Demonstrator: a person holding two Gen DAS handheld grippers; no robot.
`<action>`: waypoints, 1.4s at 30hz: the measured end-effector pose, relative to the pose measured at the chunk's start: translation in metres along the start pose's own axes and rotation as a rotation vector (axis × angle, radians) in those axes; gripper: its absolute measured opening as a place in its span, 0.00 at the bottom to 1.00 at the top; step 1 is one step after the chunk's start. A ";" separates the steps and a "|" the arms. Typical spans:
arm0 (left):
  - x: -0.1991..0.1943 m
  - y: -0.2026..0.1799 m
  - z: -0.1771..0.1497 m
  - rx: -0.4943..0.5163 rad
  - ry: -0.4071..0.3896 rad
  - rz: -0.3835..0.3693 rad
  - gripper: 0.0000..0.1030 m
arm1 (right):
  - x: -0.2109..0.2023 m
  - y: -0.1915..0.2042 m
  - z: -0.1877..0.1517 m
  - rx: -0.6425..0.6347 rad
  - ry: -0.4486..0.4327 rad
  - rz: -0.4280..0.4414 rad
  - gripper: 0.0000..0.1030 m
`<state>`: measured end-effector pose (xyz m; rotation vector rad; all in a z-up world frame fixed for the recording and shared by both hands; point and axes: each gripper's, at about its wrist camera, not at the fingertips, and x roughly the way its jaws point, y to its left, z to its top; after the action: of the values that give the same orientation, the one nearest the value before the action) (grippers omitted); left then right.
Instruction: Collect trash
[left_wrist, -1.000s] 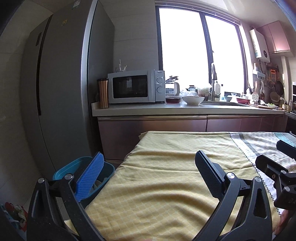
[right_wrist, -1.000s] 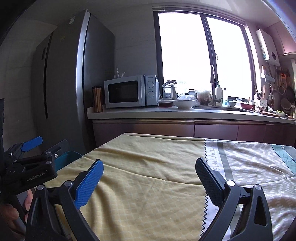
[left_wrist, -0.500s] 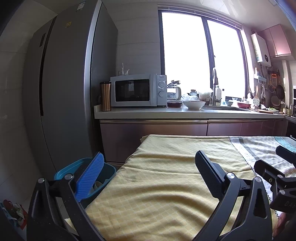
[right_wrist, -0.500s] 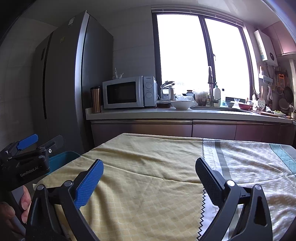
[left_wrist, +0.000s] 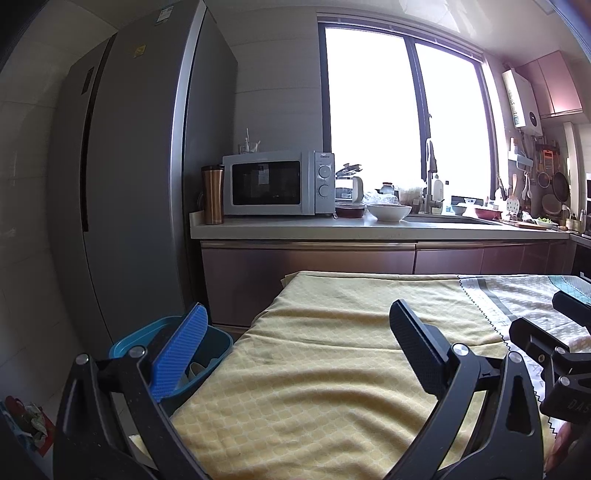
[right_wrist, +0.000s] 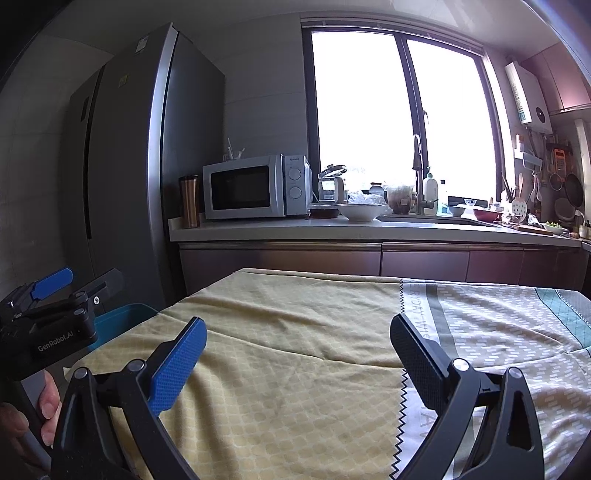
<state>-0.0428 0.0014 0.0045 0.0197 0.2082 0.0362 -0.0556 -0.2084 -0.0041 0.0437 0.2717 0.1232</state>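
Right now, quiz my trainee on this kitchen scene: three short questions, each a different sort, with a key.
1. True or false: the left gripper holds a piece of trash.
2. Where is the blue bin relative to the table's yellow cloth? A) on top of it B) beside its left edge, lower down C) on the counter
3. Fill in: the copper tumbler stands just left of the ____.

Key: 1 false, both grippers are open and empty; 2 B; 3 microwave.

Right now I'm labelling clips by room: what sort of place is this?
A home kitchen, most likely: a microwave on the counter, a tall fridge beside it, and a sink tap under the window.
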 end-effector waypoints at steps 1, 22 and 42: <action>0.000 0.000 0.000 0.000 0.000 0.001 0.94 | 0.001 0.000 0.000 -0.001 0.001 0.001 0.93; -0.002 -0.001 0.002 -0.008 -0.001 0.010 0.94 | 0.002 -0.001 -0.001 0.008 -0.007 -0.007 0.93; -0.002 -0.004 0.002 -0.011 -0.006 0.011 0.94 | 0.003 -0.003 0.000 0.009 -0.010 -0.011 0.93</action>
<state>-0.0445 -0.0029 0.0067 0.0101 0.2015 0.0478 -0.0521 -0.2111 -0.0051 0.0519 0.2624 0.1109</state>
